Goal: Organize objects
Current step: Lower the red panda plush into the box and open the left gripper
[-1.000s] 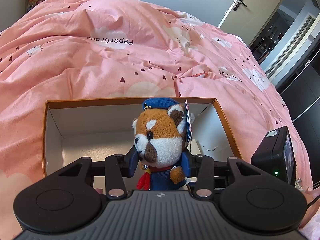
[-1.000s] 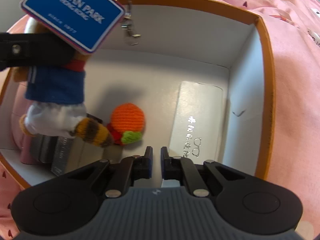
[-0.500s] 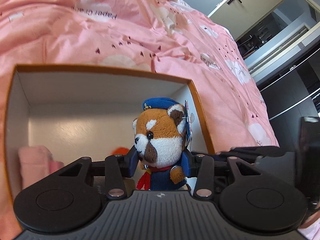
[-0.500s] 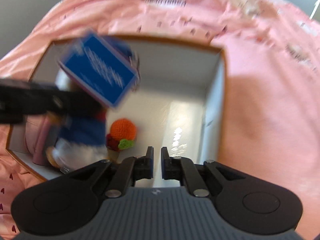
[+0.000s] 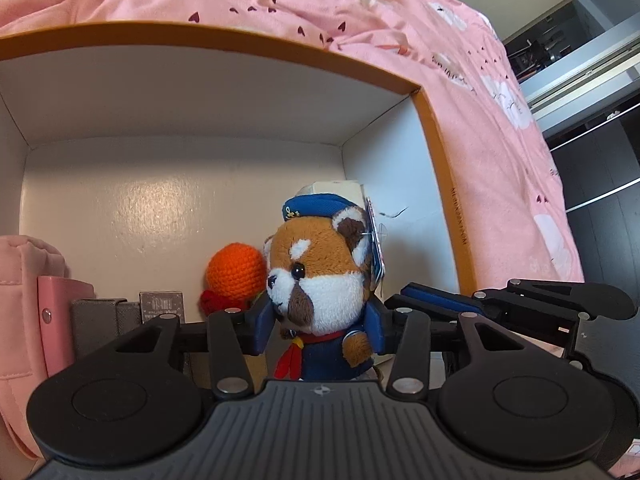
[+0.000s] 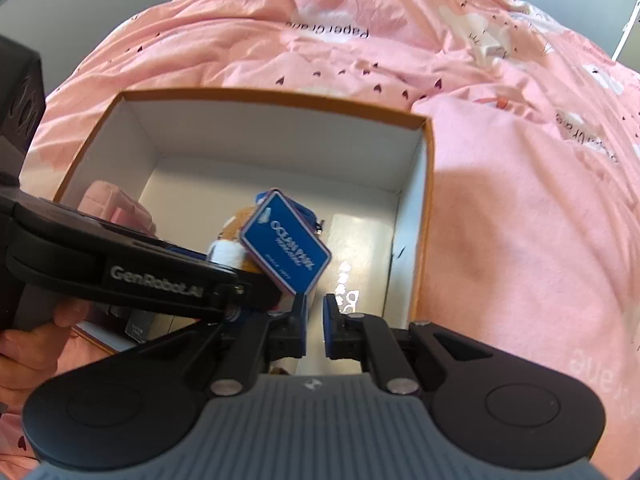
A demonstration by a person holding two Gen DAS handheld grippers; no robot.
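A red panda plush in a blue cap and sailor suit sits between the blue pads of my left gripper, low inside the orange-rimmed white box. The jaws are opening, though both pads still touch the plush's sides. Its blue tag hangs over the box floor. My right gripper is shut and empty above the box's near right part, just right of the left tool's black arm. An orange crochet ball lies behind the plush.
Inside the box, a pink pouch and small grey boxes line the left side, and a white glasses case lies along the right wall. A pink duvet surrounds the box. A hand holds the left tool.
The left gripper has sunk into the box with the plush, which now tilts to the left. The right gripper has risen from inside the box to above it.
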